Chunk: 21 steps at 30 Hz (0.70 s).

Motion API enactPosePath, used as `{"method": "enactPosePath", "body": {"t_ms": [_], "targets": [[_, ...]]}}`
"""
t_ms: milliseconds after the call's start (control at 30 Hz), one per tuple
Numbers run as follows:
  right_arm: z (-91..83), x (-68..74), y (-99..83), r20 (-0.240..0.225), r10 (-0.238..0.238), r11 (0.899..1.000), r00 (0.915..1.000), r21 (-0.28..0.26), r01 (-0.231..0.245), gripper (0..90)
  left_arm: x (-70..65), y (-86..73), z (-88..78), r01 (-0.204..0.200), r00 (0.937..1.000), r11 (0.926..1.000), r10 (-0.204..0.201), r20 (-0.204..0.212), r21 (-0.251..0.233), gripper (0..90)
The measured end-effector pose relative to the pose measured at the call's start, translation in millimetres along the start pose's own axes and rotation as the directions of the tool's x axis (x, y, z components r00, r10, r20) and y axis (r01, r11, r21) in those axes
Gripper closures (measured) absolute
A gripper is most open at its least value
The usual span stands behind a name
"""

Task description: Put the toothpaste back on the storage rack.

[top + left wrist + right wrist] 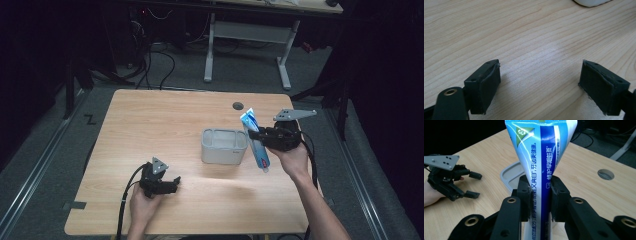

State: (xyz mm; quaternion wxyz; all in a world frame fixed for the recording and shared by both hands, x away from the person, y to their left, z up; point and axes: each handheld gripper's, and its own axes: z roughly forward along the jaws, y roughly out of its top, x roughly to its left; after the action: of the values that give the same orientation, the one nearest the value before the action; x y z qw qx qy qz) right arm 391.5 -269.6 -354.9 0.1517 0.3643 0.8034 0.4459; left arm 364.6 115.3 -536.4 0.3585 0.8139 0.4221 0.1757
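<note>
2 tools are in our hands over a light wooden surface point(150, 120). Our right tool point(256, 134) is clenched on a blue and white toothpaste tube point(255, 140), gripping it about midway along its length; in the right gripper view the 2 black jaws press the tube point(541, 170) from both sides, its flat crimped end rising toward the top of that view. From the high view the tube hangs tilted in the air, crimped end up and away from us, lower end toward us, just beside the right wall of a grey rectangular container point(224, 146) that sits near the middle of the surface. Our left tool point(172, 184) rests low near the front left of the surface, well apart from the container, released and grasping nothing; the left gripper view shows its 2 jaws spread wide with bare wood between them. A round cable hole point(238, 105) lies in the surface beyond the container.
</note>
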Motion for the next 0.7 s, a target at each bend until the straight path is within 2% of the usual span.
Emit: {"method": "enactPosePath", "body": {"t_ms": [700], "targets": [[7.0,9.1,26.8,-0.025,-0.034,0.999,0.9991,-0.039,0.033,73.3,0.0,0.0,0.0,0.000,1.0000,1.0000,0.000,0.000,0.000,17.4]]}}
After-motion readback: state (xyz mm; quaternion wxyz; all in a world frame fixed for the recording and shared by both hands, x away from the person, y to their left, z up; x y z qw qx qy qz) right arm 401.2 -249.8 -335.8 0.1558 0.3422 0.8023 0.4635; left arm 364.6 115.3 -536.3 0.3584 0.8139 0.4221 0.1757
